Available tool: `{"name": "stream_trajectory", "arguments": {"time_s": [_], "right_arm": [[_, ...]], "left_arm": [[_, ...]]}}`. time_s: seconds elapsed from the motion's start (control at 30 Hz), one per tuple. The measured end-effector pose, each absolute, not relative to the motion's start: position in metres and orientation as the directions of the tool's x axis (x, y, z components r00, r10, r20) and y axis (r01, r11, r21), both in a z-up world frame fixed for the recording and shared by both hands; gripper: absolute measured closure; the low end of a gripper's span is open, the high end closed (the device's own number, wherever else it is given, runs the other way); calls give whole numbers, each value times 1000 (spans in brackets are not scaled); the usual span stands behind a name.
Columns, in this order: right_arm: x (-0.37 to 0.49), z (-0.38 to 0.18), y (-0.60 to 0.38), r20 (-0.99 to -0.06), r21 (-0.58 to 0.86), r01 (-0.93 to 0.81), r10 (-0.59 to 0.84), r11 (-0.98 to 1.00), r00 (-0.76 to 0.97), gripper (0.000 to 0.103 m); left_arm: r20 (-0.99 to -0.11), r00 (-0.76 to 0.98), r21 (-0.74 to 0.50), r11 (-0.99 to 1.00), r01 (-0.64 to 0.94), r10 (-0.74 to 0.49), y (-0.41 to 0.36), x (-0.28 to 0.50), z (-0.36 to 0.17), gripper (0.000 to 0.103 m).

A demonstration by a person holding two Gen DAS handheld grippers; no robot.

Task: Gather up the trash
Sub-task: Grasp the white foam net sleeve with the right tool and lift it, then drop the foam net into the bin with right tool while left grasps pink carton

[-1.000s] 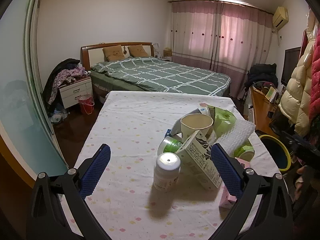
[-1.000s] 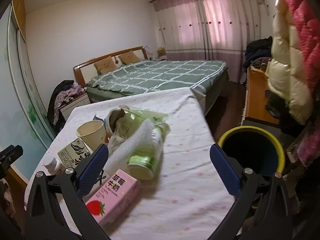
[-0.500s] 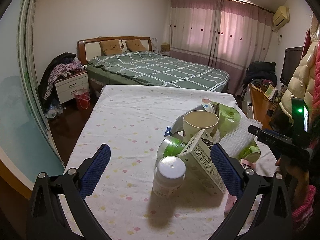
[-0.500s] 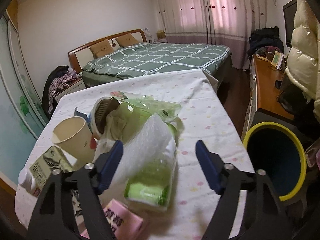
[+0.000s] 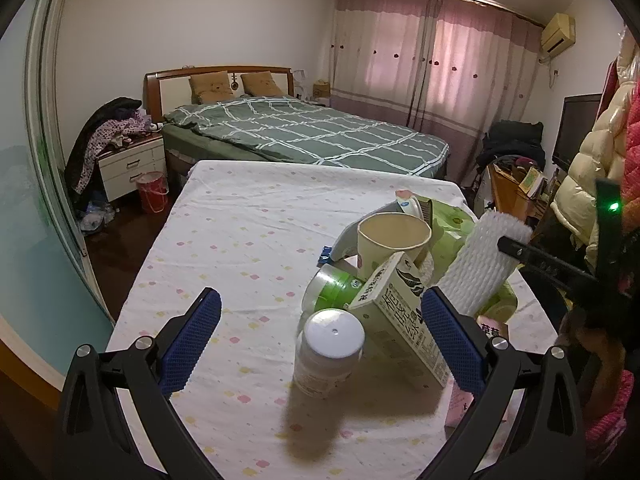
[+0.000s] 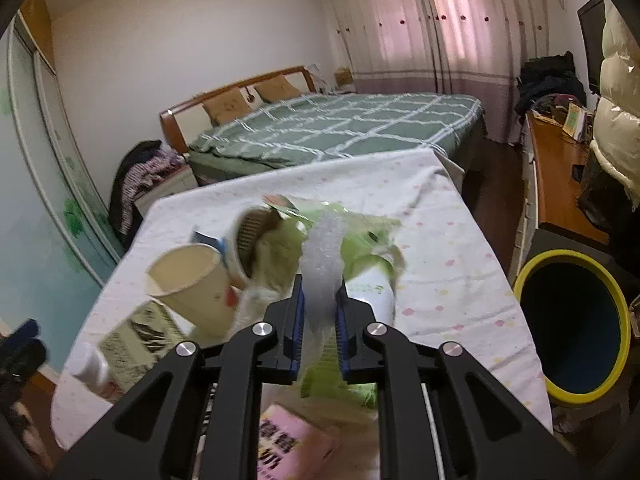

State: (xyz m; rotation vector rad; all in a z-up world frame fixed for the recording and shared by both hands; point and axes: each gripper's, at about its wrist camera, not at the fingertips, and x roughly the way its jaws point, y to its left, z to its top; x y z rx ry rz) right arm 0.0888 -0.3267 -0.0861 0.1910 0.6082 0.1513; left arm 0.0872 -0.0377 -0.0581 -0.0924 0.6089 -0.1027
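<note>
The right gripper (image 6: 320, 312) has just been closing and now clamps the white foam net sleeve (image 6: 322, 256) in the trash heap near the table's (image 5: 248, 232) right edge. The left gripper (image 5: 320, 332) hangs spread wide around a white-capped bottle (image 5: 330, 352) and a milk carton (image 5: 400, 316), touching neither.

The left gripper (image 5: 320, 328) hangs wide apart around a white bottle (image 5: 329, 354) beside a carton (image 5: 400, 318) on the table (image 5: 240, 240).
</note>
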Motion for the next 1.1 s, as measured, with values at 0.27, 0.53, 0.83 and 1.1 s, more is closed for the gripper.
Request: {"name": "stream_trajectory", "arguments": {"time_s": [0.27,0.53,0.83,1.1], "right_arm": [[57,-50,-343,-455,249,-88,197,964,868,90],[42,-37,-383,-407,243,21,83,970,910,90],[47,-58,-457,-433,224,276,-158,935,887,90],[63,-96,-512,-504,183,466,-324,866,801,90]], "left_arm": [[-555,820,-121,989,88,-141,-44,77,-54,4],[-552,810,-115,980,160,-197,-67,66,-51,4],[-589,747,-114,947,301,-309,-110,62,-66,4],[-636,676,-121,913,391,-374,-145,70,-86,4]]}}
